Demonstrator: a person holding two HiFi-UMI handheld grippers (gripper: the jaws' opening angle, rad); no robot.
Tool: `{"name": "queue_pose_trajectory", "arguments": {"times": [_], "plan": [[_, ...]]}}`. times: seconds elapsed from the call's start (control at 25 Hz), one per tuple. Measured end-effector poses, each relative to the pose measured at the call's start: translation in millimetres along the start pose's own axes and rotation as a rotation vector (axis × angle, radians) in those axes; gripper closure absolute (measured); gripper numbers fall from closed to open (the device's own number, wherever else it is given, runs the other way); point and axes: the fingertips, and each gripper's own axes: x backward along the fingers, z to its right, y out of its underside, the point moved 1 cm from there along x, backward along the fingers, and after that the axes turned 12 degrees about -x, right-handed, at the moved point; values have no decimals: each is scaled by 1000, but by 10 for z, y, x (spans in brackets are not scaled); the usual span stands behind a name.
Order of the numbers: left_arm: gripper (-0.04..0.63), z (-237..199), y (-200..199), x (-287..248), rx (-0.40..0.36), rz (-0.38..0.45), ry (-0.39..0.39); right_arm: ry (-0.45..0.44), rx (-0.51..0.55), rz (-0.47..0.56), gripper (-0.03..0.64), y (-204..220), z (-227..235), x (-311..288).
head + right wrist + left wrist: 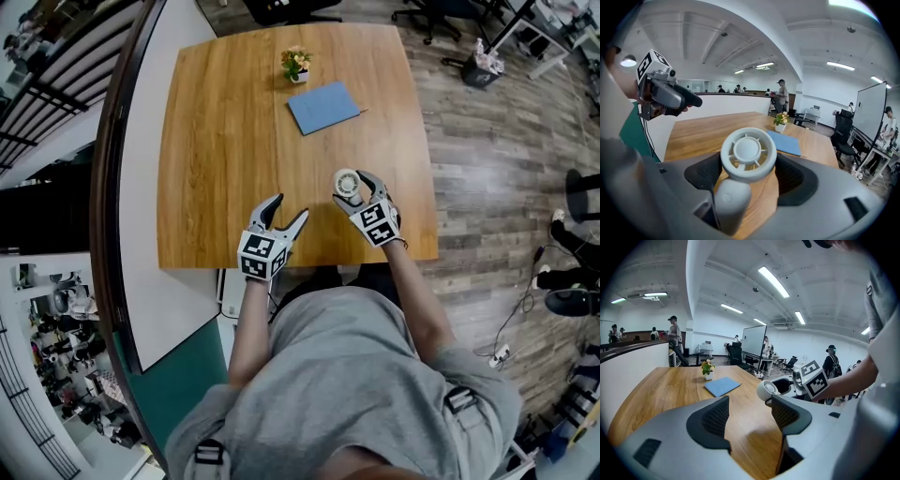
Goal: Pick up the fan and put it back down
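A small white hand fan (347, 182) with a round ringed head (748, 152) and a stubby handle sits between the jaws of my right gripper (352, 187), which is shut on it near the front right of the wooden table (216, 141). In the left gripper view the fan (766, 390) hangs just above the tabletop in that gripper (797, 383). My left gripper (289, 208) is open over the table's front edge, a little to the left of the fan, with nothing between its pads (715, 416).
A blue notebook (322, 107) lies at the table's far side, with a small potted plant (296, 64) just behind it. A white curved partition (141, 112) runs along the left. Office chairs and people stand on the wooden floor beyond.
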Motion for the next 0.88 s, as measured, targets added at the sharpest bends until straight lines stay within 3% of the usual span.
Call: {"name": "queue_pose_trajectory", "arguments": {"times": [0.88], "plan": [[299, -181, -298, -114, -7, 44, -2, 43, -17, 69, 255, -450, 229, 271]]}}
